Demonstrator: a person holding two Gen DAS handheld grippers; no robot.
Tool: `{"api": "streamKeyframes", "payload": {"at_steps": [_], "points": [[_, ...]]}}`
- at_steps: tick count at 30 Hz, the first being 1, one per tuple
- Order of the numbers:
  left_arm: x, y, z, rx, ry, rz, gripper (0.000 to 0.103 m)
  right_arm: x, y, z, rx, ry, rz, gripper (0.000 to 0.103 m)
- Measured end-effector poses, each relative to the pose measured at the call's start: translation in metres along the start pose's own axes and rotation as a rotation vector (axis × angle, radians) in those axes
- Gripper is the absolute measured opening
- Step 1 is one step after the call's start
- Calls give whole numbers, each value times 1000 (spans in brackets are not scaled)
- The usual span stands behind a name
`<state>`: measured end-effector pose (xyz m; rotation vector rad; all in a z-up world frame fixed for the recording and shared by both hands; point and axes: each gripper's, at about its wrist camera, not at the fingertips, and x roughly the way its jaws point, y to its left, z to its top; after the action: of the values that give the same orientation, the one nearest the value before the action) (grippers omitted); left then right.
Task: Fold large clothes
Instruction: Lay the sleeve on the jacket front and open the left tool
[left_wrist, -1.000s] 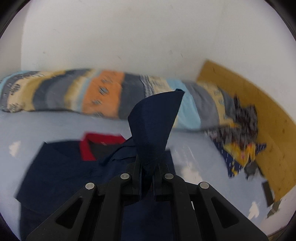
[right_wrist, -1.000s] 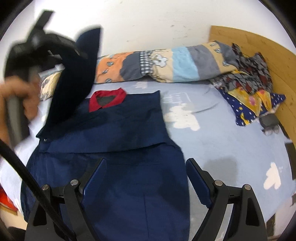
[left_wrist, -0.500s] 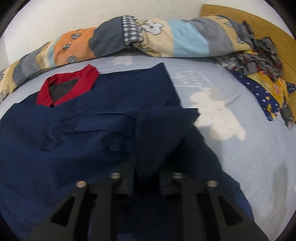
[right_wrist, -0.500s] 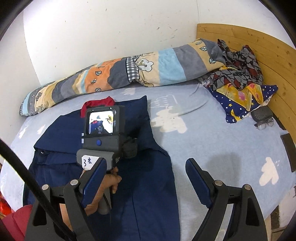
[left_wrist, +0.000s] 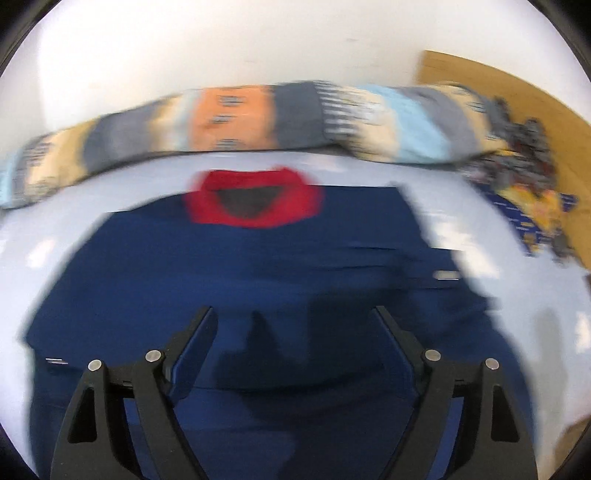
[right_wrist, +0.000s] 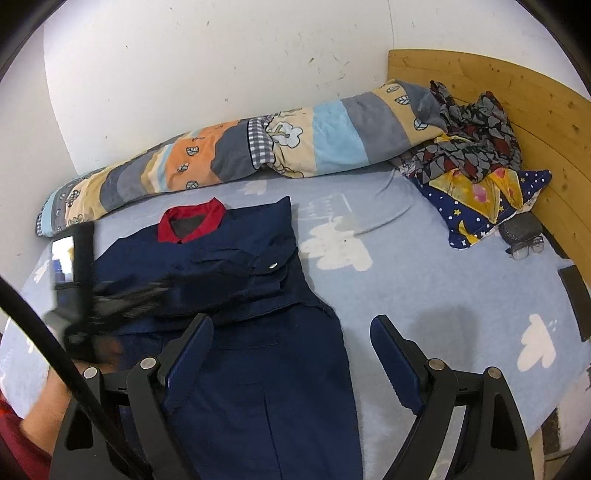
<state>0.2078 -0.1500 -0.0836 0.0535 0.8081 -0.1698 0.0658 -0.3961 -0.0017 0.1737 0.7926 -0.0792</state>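
a: what is shown in the left wrist view?

b: a blurred picture. the left tool (left_wrist: 293, 325) is seen with its jaws spread apart and nothing held between them, above the long navy blue cloth garment with a red collar (left_wrist: 258, 266). the garment is laid flat on the pale blue bed sheet with white cloud prints (left_wrist: 517, 280), collar toward the rolled patchwork quilt (left_wrist: 240, 118) by the wall.

a: and in the right wrist view?

b: the right tool (right_wrist: 291, 336) is likewise seen apart and empty, above the lower half of the garment (right_wrist: 266, 369). the sleeves appear folded across the chest, and a metal snap (right_wrist: 273, 264) is seen on the folded part. the left tool (right_wrist: 122, 295) is smeared by motion at the garment's left side; its jaws cannot be read from here. a heap of patterned clothes (right_wrist: 476, 147) is piled against the wooden headboard (right_wrist: 517, 92), well apart from the garment.

a: which step is judged to be in hand?

b: the sleeve folds are judged done, with the lengthwise fold not yet made. the hem or lower edge would next need to be gripped, probably by both tools, and carried up toward the collar.
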Motion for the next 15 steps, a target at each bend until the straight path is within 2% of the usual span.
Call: {"api": "streamKeyframes", "payload": {"at_steps": [3, 5, 7, 8, 10, 15], "points": [[5, 57, -11, -41, 32, 129, 83, 9, 8, -2, -14, 22, 3, 90], [18, 93, -27, -76, 108, 194, 83, 14, 15, -3, -25, 37, 19, 90], [30, 110, -44, -97, 186, 189, 83, 16, 21, -5, -42, 40, 20, 90], [28, 117, -52, -122, 172, 155, 83, 17, 24, -5, -51, 41, 20, 90], [21, 122, -55, -139, 153, 140, 83, 19, 28, -6, -58, 45, 18, 90], [-5, 112, -35, -166, 30, 112, 83, 26, 34, -7, -58, 56, 21, 90]]}}
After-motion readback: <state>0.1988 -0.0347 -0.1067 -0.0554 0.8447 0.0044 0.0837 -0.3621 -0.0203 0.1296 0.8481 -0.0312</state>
